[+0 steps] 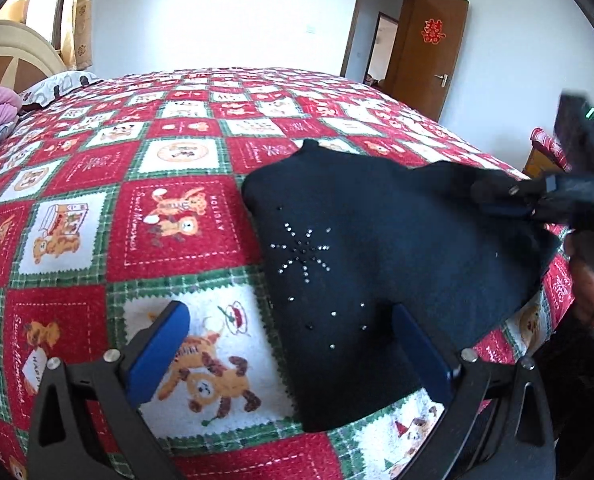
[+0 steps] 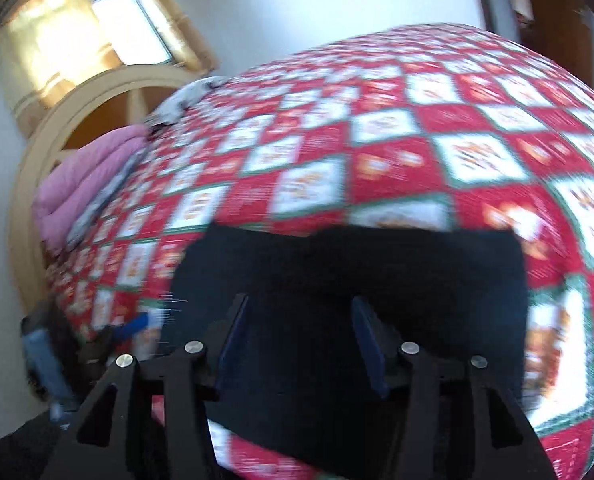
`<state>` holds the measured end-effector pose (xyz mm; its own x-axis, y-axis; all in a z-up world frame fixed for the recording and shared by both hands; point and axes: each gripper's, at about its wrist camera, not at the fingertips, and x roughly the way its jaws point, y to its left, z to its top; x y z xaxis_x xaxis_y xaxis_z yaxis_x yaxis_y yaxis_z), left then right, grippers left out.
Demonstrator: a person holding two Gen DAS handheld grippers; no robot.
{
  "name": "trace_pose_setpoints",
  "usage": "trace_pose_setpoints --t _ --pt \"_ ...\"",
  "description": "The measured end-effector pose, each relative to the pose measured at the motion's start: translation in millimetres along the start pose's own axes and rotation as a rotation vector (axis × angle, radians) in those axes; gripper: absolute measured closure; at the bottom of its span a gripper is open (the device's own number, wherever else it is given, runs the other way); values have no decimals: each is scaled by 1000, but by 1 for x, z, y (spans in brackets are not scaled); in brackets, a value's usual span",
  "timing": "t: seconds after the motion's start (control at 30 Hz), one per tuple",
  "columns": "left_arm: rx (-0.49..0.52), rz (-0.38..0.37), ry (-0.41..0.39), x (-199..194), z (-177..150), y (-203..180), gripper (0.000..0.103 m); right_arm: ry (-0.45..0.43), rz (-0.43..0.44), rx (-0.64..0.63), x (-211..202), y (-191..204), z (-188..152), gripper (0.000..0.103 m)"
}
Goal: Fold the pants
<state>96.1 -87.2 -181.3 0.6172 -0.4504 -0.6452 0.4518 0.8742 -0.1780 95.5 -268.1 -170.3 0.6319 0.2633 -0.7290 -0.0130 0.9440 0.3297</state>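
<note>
Pants: black fabric pants [image 1: 377,248] with a starburst of small silver studs, folded into a compact stack, lying flat on the bed.
Bed: covered by a red, white and green checked quilt [image 1: 137,208] printed with cartoon bears.
Left tool [image 1: 293,344]: blue-padded fingers spread wide, nothing gripped; the near corner of the pants lies between them, the right finger over the black fabric, the left finger over bare quilt.
Right tool [image 2: 301,344]: fingers parted about halfway, nothing pinched; it hangs over the pants, black fabric filling the gap ahead. This view is motion-blurred.
Right tool, from the left view [image 1: 509,196]: at the far right edge of the pants.
</note>
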Motion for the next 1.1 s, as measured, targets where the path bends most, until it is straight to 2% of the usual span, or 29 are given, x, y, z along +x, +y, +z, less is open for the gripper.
trace_pose_setpoints --t 0.03,0.07,0.13,0.3,0.43,0.63,0.73,0.9,1.07,1.1 --pt "2 1 0 0 0 0 0 -1 1 40 4 -14 -2 49" --pt "5 2 2 0 0 0 0 -8 46 97 8 -30 -3 49" --pt "3 3 4 1 1 1 0 -18 79 118 4 -34 -3 49" --pt "2 -15 7 3 5 3 0 -31 14 30 -17 -19 -2 49" --pt "-21 -55 -7 5 14 8 0 -77 4 94 -42 -40 -4 49" --pt "-5 -66 -26 18 21 5 0 -112 -80 208 -57 -90 -17 49" --pt "-10 -71 -32 22 23 5 0 -108 -23 268 -54 -109 -27 49" --pt "-8 -89 -27 25 26 6 0 -100 22 228 -46 -104 -28 49" --pt "-28 -132 -23 25 28 10 1 -78 4 177 -37 -93 -32 49" --pt "-31 -146 -22 25 28 10 4 -70 17 175 -35 -91 -32 49"
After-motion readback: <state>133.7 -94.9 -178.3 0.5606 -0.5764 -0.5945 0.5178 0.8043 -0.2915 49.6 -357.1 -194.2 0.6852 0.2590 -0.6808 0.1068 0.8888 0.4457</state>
